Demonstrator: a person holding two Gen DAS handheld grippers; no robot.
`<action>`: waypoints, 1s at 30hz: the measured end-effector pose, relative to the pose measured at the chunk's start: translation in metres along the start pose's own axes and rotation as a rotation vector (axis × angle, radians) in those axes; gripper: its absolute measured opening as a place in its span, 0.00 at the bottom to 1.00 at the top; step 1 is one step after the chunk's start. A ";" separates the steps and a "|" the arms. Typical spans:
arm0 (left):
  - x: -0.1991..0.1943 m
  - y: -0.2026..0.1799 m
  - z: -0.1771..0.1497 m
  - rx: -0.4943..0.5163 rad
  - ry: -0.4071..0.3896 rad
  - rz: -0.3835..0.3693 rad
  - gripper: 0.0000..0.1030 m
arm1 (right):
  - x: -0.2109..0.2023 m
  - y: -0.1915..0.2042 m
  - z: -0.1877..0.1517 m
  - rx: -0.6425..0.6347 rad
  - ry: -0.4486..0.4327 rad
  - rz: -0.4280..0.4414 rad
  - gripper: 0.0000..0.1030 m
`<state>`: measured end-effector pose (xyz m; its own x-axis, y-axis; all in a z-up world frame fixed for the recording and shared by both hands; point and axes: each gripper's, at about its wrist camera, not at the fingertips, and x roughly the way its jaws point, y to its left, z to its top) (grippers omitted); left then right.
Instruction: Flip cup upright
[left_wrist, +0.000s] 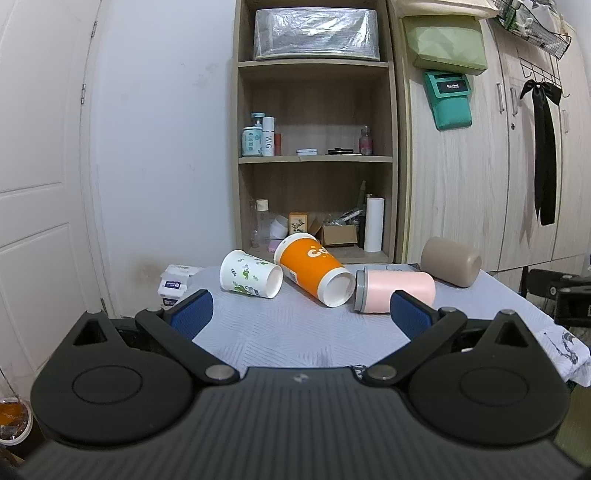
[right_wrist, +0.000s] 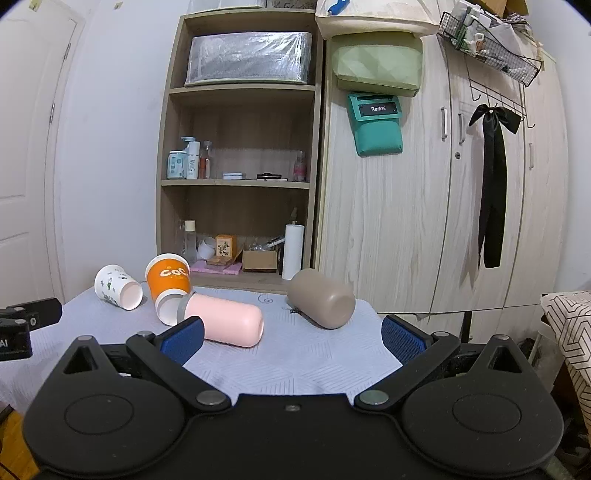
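Note:
Several cups lie on their sides on a table with a pale grey cloth. From left to right they are a white paper cup with green leaves, an orange paper cup, a pink cup with a grey rim, and a brown cup. My left gripper is open and empty, short of the cups. My right gripper is open and empty, in front of the pink and brown cups.
A wooden shelf unit with bottles and boxes stands behind the table, beside a wardrobe. A tissue pack lies at the table's far left. The other gripper's black body shows at the left edge.

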<state>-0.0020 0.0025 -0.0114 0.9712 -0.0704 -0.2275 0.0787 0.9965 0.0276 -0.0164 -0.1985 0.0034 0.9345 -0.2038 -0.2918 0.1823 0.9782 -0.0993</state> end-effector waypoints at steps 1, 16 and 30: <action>0.000 0.000 0.000 0.000 0.001 -0.003 1.00 | 0.000 0.000 0.000 -0.002 0.001 0.000 1.00; 0.005 0.003 -0.001 0.008 0.031 0.010 1.00 | -0.001 0.002 -0.002 -0.020 -0.005 -0.012 1.00; 0.028 0.007 0.018 -0.060 0.164 -0.019 1.00 | 0.003 -0.002 0.010 -0.080 -0.002 0.199 1.00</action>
<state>0.0295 0.0063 0.0003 0.9196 -0.0863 -0.3832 0.0787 0.9963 -0.0355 -0.0108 -0.2008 0.0124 0.9502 -0.0070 -0.3114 -0.0303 0.9929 -0.1148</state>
